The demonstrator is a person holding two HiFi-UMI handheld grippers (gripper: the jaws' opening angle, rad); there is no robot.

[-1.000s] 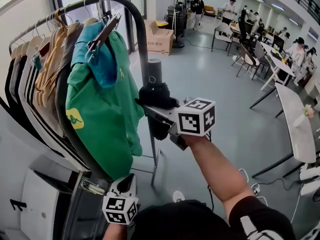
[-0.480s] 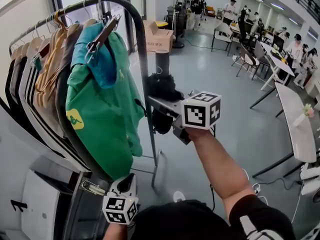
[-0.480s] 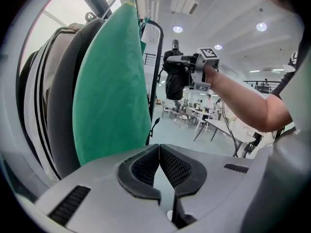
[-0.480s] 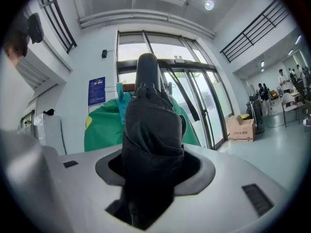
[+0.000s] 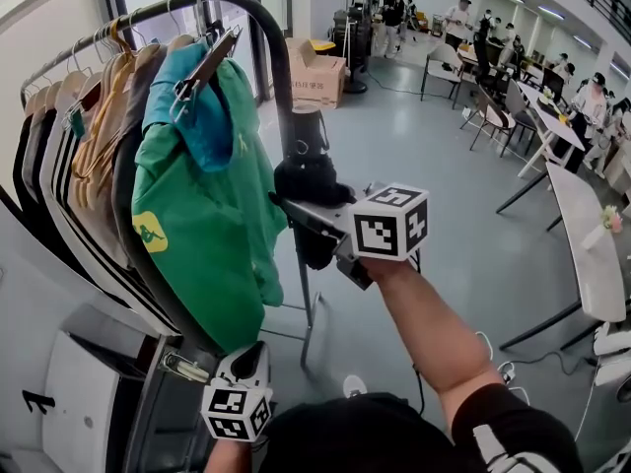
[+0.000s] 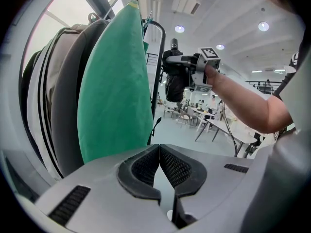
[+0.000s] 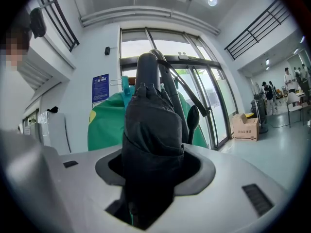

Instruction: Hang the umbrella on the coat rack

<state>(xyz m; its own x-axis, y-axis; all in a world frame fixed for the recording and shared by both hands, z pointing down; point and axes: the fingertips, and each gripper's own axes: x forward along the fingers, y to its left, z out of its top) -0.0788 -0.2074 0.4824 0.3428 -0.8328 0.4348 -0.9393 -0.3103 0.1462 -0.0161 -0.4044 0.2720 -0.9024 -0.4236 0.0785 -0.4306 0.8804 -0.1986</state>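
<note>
The black folded umbrella (image 5: 308, 187) stands upright with its stubby handle (image 5: 308, 129) on top, right beside the coat rack's black post (image 5: 298, 264). My right gripper (image 5: 301, 211) is shut on the umbrella's folded cloth; in the right gripper view the umbrella (image 7: 153, 140) fills the space between the jaws of the right gripper (image 7: 153, 166). The rack's curved top bar (image 5: 251, 8) arches above it. Low at the picture's bottom, my left gripper (image 5: 250, 358) stays near the hanging clothes; its pads (image 6: 146, 165) meet with nothing between them. The left gripper view shows the umbrella (image 6: 174, 81) up by the post.
A green shirt (image 5: 202, 225) and several garments on hangers (image 5: 89, 136) fill the rack's left side. A white appliance (image 5: 79, 402) stands at lower left. A cardboard box (image 5: 320, 72), tables (image 5: 582, 225), chairs and people are across the grey floor to the right.
The right gripper with the umbrella shifted slightly up and right, then came back toward the rack's post. The left gripper has stayed where it was.
</note>
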